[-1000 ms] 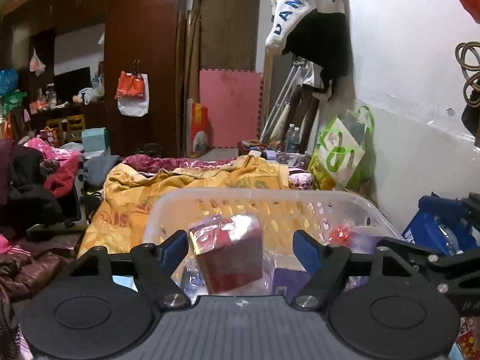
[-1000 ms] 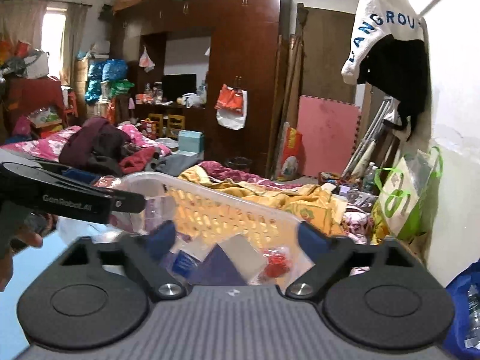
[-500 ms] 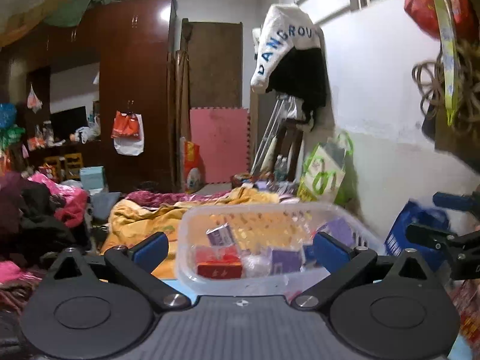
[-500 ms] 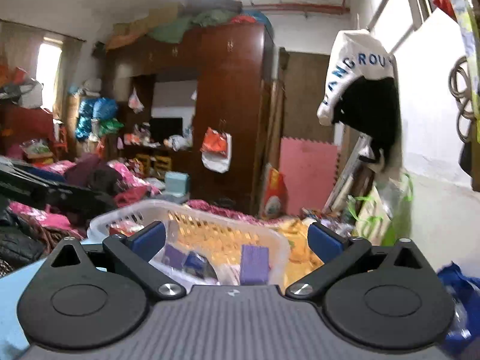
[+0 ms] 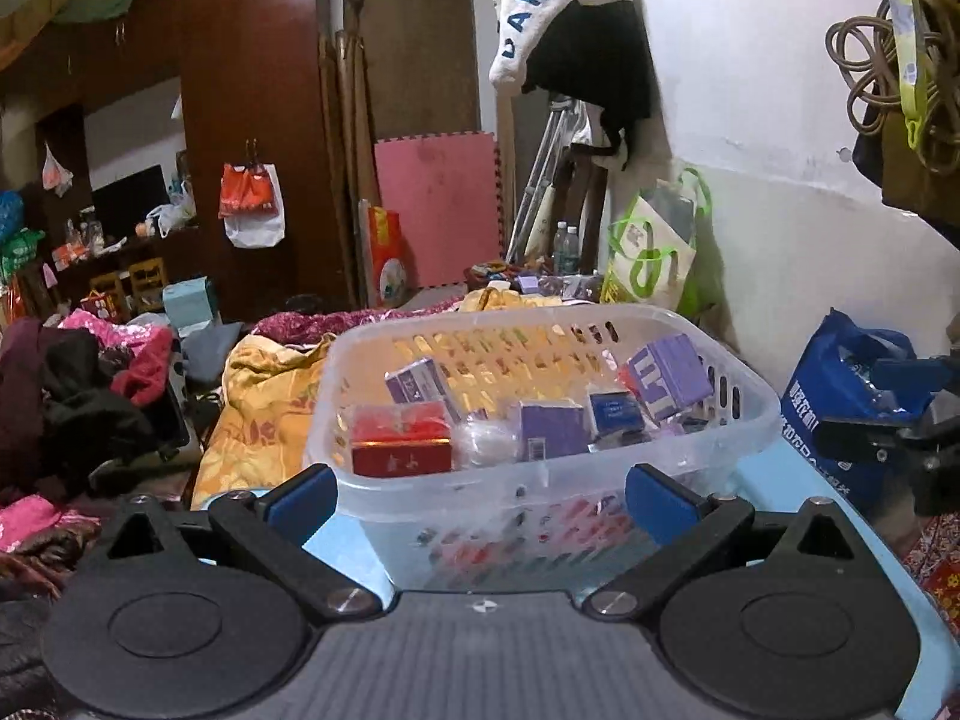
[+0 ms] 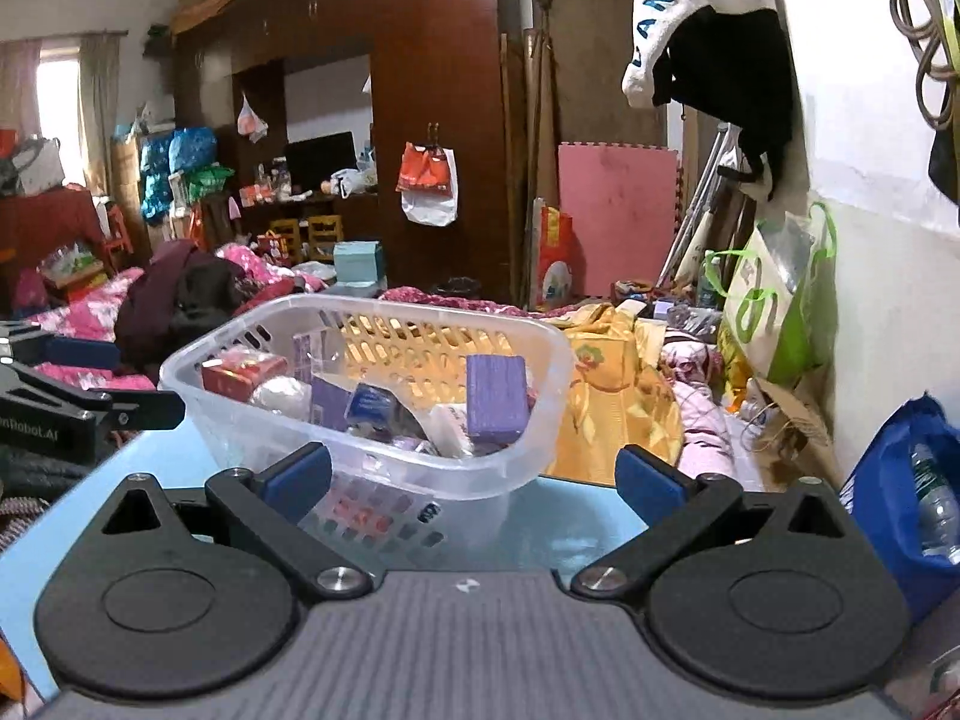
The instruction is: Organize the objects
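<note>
With both the left gripper (image 5: 480,495) and right gripper (image 6: 474,477) spread and empty, you should approach the translucent slotted plastic basket (image 5: 540,495) on the light-blue table (image 6: 576,531) slowly, mid-rim.

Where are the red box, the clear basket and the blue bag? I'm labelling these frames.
red box (image 5: 401,458): left wrist view, on its front face.
clear basket (image 5: 540,495): left wrist view, on its near rim.
blue bag (image 5: 840,396): left wrist view, on its printed front.
</note>
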Tool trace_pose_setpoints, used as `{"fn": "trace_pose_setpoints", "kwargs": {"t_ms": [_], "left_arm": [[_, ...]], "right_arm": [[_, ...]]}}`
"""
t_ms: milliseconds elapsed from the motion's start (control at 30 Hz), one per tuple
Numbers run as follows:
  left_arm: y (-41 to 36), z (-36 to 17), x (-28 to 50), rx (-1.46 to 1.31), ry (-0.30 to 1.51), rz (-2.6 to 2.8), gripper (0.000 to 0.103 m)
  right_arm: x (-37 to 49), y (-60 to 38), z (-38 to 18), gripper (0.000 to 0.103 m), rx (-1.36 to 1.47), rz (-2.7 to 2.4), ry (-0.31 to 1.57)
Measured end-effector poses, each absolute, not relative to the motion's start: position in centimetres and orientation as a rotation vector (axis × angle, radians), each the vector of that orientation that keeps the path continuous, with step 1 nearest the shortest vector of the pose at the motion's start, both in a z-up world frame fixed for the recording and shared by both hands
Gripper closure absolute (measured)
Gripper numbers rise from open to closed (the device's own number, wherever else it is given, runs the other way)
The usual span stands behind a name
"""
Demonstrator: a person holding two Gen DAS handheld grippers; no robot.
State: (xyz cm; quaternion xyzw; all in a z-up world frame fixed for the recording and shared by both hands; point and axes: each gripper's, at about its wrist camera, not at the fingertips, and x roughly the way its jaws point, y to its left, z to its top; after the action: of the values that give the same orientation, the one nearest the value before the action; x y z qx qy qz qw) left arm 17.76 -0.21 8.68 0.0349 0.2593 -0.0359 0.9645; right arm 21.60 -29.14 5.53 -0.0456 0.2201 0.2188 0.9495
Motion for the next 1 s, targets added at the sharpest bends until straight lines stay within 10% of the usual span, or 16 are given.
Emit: {"fn": "trace_pose_setpoints", "kwargs": {"t_ms": [1000], "left_arm": [[-0.79,7.93,17.88,0.053,0.521,-0.048,0.0]], "right_arm": [[22.0,-28.98,4.69,0.0,-0.126,0.458,0.447]]}}
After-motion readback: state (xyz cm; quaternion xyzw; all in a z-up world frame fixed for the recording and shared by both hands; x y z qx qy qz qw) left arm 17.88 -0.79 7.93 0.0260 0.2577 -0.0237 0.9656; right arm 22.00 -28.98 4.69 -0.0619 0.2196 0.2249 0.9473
